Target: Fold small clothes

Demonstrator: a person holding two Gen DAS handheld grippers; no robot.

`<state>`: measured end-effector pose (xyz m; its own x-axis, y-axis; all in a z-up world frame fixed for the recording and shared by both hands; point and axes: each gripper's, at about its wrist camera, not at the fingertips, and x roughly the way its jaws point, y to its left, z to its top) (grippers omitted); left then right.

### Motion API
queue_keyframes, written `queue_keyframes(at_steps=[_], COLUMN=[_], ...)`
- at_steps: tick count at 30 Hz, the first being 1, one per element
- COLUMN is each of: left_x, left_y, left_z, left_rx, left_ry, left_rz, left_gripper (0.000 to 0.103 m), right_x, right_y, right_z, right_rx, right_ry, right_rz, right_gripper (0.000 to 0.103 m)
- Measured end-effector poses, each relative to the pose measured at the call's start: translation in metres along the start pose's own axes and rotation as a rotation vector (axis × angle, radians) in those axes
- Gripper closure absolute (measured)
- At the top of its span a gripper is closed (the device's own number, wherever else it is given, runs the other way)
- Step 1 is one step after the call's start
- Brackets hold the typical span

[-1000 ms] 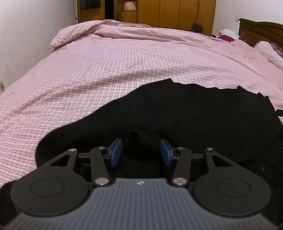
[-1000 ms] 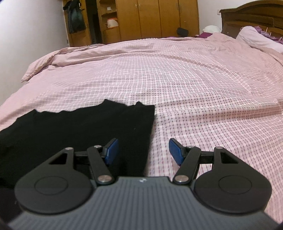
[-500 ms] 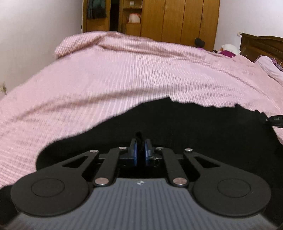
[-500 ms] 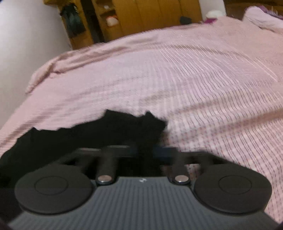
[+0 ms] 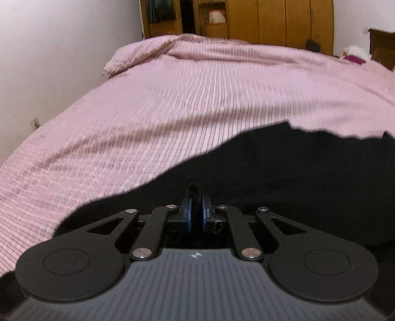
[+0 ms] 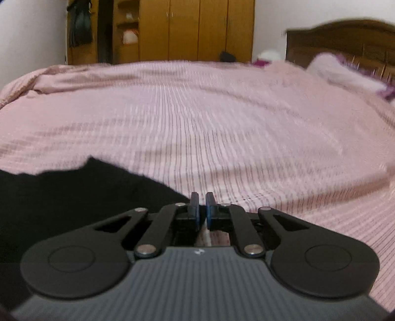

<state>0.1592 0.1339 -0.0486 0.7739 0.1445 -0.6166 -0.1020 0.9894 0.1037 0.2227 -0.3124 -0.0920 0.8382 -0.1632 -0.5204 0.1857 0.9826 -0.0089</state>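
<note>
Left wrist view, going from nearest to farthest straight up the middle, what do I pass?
Left gripper, jaws shut on a tuft of cloth → black garment → pink checked bedspread → bunched quilt edge → wooden wardrobe.

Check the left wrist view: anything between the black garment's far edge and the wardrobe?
Only the pink checked bedspread, rumpled at its far end, between the black garment and wardrobe.

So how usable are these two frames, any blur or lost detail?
Left wrist view: bedspread streaked by motion blur, black garment an underexposed featureless mass, left gripper sharp. Right wrist view: heavier smear, headboard and wardrobe soft, fisheye bowing the bed.
</note>
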Motion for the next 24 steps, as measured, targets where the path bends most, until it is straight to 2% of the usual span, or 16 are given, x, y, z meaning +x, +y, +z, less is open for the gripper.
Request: queue_keyframes(at_steps=[3, 5, 8, 9, 10, 12, 24], left_x=[0.000, -0.001, -0.007, -0.009, -0.013, -0.021, -0.071], left_y=[-0.002, -0.002, 0.001, 0.004, 0.007, 0.013, 0.041], left_z=[-0.001, 0.002, 0.006, 0.008, 0.008, 0.009, 0.009], left_rx=[0.015, 0.006, -0.029, -0.043, -0.056, -0.076, -0.138], left_ry=[-0.001, 0.005, 0.021, 0.027, 0.033, 0.043, 0.076], left_rz=[0.011, 0.012, 0.020, 0.021, 0.020, 0.012, 0.030], left_gripper=[0.091, 0.087, 0.072, 0.066, 0.061, 0.058, 0.051], right_x=[0.000, -0.003, -0.006, -0.010, -0.015, -0.030, -0.112], right_y=[0.000, 0.002, 0.004, 0.005, 0.005, 0.004, 0.019], right_z=[-0.002, -0.002, 0.001, 0.003, 0.004, 0.006, 0.012], right_rx=[-0.004, -0.019, -0.024, -0.019, -0.012, -0.005, -0.048], right_ry=[0.013, 0.018, 0.018, 0.015, 0.008, -0.019, -0.088], right_rz=[0.008, 0.006, 0.002, 0.000, 0.001, 0.033, 0.163], right_gripper=[0.093, 0.093, 0.090, 0.078, 0.060, 0.043, 0.043])
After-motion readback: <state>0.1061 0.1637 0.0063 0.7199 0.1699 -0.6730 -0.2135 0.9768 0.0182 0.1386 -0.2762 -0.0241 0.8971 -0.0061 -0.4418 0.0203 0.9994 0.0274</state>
